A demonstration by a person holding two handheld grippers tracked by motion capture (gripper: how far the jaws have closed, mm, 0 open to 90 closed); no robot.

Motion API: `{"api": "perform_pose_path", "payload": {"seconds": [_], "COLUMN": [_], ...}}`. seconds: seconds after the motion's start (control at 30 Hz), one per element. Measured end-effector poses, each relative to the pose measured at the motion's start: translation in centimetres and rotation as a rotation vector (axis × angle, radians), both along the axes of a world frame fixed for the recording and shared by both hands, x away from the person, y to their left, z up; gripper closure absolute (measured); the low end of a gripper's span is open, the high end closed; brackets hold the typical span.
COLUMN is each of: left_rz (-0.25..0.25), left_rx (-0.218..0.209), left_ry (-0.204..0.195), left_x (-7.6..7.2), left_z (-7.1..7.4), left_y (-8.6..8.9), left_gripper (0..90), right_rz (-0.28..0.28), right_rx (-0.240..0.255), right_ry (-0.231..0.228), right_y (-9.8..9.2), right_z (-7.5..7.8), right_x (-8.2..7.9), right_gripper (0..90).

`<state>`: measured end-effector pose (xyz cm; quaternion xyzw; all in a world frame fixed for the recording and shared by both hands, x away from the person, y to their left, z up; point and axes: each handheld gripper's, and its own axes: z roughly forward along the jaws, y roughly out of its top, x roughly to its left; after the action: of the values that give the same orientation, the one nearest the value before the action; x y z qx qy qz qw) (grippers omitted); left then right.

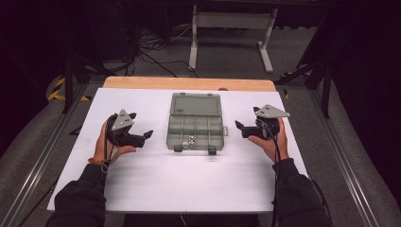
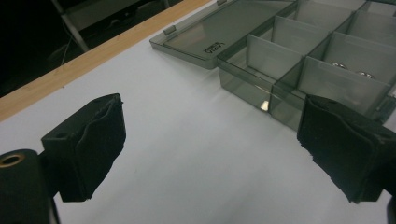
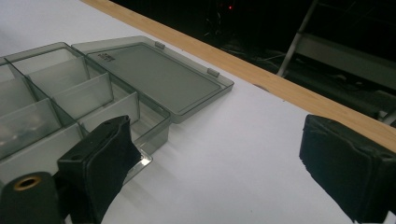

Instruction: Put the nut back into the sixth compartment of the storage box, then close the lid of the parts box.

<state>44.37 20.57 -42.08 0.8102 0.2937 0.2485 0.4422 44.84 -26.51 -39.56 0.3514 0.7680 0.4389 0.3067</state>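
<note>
While open: organizer box [image 1: 195,124] (lid [image 1: 196,103] flat)

White table [image 1: 156,179] with wooden strip [image 1: 189,83] along far edge. Grey carpet floor [image 1: 227,52] beyond. White metal frame legs [image 1: 231,21] past far edge. Tangled black cables [image 1: 151,45] near far-left corner. Dark surroundings, dim light.

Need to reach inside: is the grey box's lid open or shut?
Open. The lid lies flat on the table behind the box, leaving its compartments uncovered.
</note>
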Motion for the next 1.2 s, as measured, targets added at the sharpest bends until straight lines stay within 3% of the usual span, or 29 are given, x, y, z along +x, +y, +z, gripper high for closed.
{"api": "perform_pose_path", "payload": {"seconds": [0.43,0.53,0.73,0.83,1.03,1.2], "left_rz": [0.005,0.012,0.019,0.033,0.064,0.112], "left_rx": [0.007,0.005,0.041,0.018,0.045,0.074], "left_ry": [0.001,0.008,0.018,0.034,0.047,0.071], "left_x": [3.8,4.4,5.7,6.4,7.2,8.1], "left_z": [1.8,1.8,1.8,1.7,1.3,0.7], "left_y": [-2.2,-2.6,-3.1,-3.1,-3.1,-3.5], "left_gripper": [8.5,8.6,10.4,10.2,11.6,19.9], "right_rz": [0.001,-0.006,-0.022,-0.029,-0.059,-0.087], "right_rx": [0.006,0.016,-0.014,-0.024,-0.042,-0.034], "right_ry": [0.011,0.019,0.032,0.042,0.056,0.066], "right_y": [1.3,1.4,1.4,1.6,2.0,2.1], "right_z": [0.8,0.8,0.5,0.2,-0.3,-0.2], "right_x": [2.7,3.1,3.7,4.1,5.2,6.3], "right_gripper": [11.0,11.1,11.3,11.3,12.7,18.1]}}
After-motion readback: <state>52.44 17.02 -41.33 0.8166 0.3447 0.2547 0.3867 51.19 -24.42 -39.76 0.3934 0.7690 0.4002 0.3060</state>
